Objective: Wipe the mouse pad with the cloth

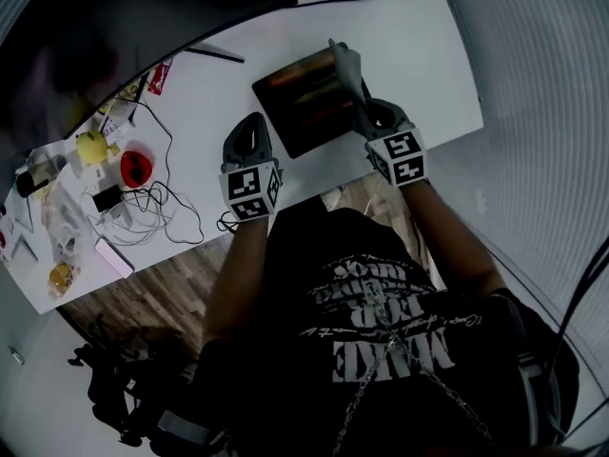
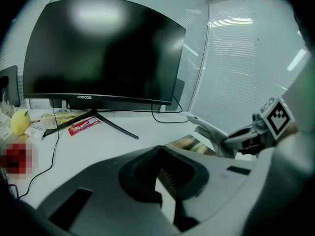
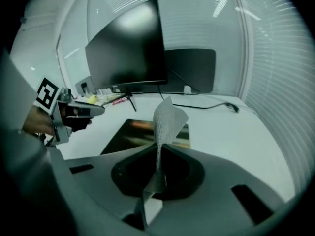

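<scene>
A dark mouse pad (image 1: 304, 103) lies flat on the white desk (image 1: 419, 55), in front of the monitor. My right gripper (image 1: 364, 108) hovers over the pad's right edge, shut on a grey cloth (image 1: 347, 65). In the right gripper view the cloth (image 3: 167, 119) stands up out of the jaws (image 3: 158, 173) above the pad (image 3: 133, 134). My left gripper (image 1: 252, 122) sits at the pad's near left corner with its jaws together and nothing in them (image 2: 165, 173). The left gripper view shows the pad (image 2: 189, 142) and the cloth (image 2: 206, 129) just beyond.
A large black monitor (image 2: 103, 53) on a thin-legged stand fills the back of the desk. Clutter covers the left end: a red bowl (image 1: 136, 167), a yellow fruit (image 1: 90, 146), tangled cables (image 1: 143, 208), a pink phone (image 1: 112, 255), a red packet (image 2: 84, 125). The desk's near edge runs just behind the grippers.
</scene>
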A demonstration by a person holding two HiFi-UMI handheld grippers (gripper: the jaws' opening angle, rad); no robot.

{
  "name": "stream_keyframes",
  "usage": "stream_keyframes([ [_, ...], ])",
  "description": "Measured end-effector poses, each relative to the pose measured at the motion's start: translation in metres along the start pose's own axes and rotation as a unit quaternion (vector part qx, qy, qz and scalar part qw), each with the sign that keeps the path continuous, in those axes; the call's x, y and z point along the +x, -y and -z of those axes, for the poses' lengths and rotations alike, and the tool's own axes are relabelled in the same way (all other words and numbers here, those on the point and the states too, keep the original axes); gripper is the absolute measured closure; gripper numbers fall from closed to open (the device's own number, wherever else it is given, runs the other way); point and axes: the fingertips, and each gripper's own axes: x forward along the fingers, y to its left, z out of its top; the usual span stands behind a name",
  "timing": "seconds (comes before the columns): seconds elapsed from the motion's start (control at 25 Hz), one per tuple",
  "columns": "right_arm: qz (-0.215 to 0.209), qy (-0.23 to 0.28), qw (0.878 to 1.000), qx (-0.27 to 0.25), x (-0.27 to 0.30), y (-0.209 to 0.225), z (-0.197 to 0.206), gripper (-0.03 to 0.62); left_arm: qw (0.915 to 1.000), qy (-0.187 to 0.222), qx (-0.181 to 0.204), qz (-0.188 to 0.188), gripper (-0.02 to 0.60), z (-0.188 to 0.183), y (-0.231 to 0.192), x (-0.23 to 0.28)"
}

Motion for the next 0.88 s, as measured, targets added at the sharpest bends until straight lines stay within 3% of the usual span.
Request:
stream_keyframes([
  [0.2,-0.103,-0.004,0.991,-0.082,0.075,-0.092,-0.044,0.577,0.9995,0.003,-0.014,-0.028,0.575,0.006,-0.020,-0.010],
  [0.32,-0.128,-0.037,0.984,-0.116,0.114,-0.122,-0.040,0.577,0.9995,0.003,-0.012,-0.030,0.577,0.010,-0.020,-0.015],
  [0.44,-0.134,-0.062,0.982,-0.115,0.130,-0.129,-0.030,0.577,0.9995,0.000,-0.013,-0.030,0.575,0.016,-0.016,-0.016],
  [0.64,-0.106,-0.062,0.989,-0.081,0.126,-0.091,-0.026,0.578,0.9995,-0.002,-0.012,-0.028,0.575,0.021,-0.017,-0.008],
  [0.88,-0.016,-0.078,0.996,-0.044,0.095,0.022,-0.006,0.579,0.9996,-0.008,-0.015,-0.023,0.575,0.018,-0.017,0.008],
])
